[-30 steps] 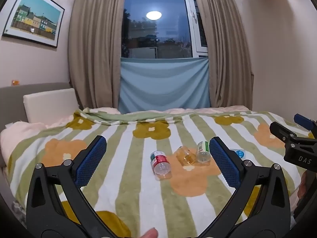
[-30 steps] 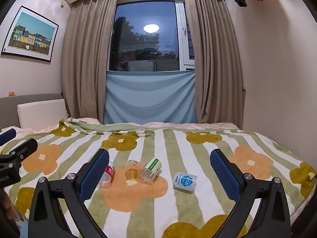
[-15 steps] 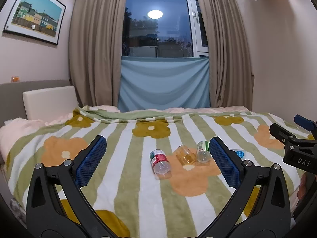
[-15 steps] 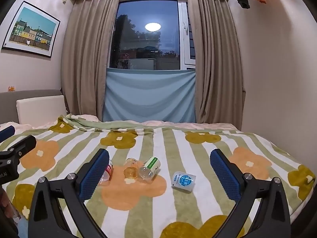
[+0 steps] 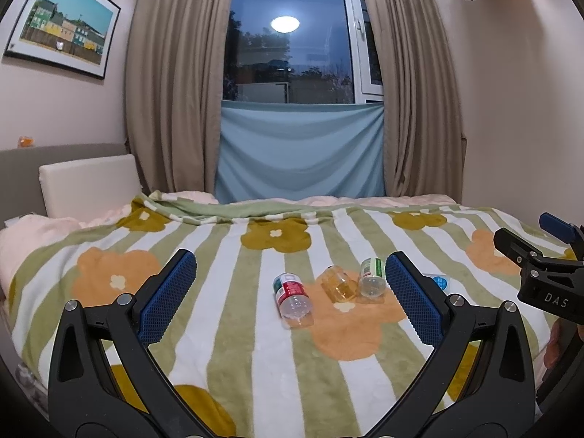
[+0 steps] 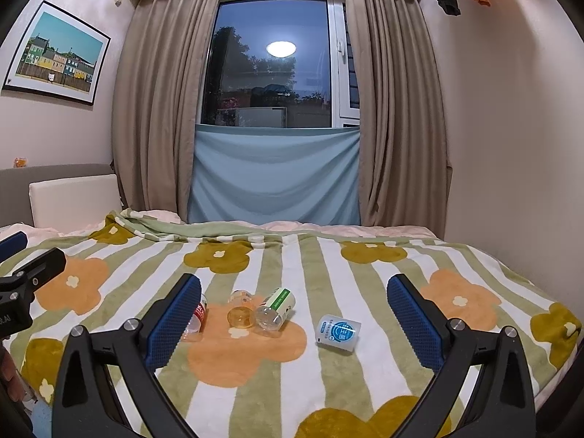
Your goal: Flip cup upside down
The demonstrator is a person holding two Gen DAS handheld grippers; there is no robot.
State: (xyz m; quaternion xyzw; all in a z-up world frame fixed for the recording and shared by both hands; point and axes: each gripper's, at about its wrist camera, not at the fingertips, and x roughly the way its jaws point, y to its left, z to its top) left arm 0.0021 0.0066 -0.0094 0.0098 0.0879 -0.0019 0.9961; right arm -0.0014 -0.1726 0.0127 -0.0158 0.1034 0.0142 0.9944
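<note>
Several small cups lie on their sides on the striped flower blanket (image 5: 255, 357). A clear cup with a red label (image 5: 292, 295) lies left, an amber cup (image 5: 339, 284) in the middle, a clear cup with a green label (image 5: 371, 278) beside it. A white cup with a blue label (image 6: 338, 332) lies further right; in the left wrist view it is mostly hidden behind a finger. My left gripper (image 5: 290, 297) hovers open short of the cups. My right gripper (image 6: 292, 323) also hovers open, the red-label cup (image 6: 195, 319) partly behind its left finger, the amber cup (image 6: 241, 310) and green-label cup (image 6: 275, 308) between its fingers' lines.
The bed meets a grey headboard (image 5: 22, 168) with a white cushion (image 5: 87, 182) at left. Beige curtains (image 5: 171, 84) and a window (image 5: 292, 36) with a blue cloth (image 5: 299, 153) stand behind. A wall (image 6: 511, 146) runs along the right.
Both views have tilted slightly upward and drawn a little nearer to the cups. The cups lie as before and both grippers stay open.
</note>
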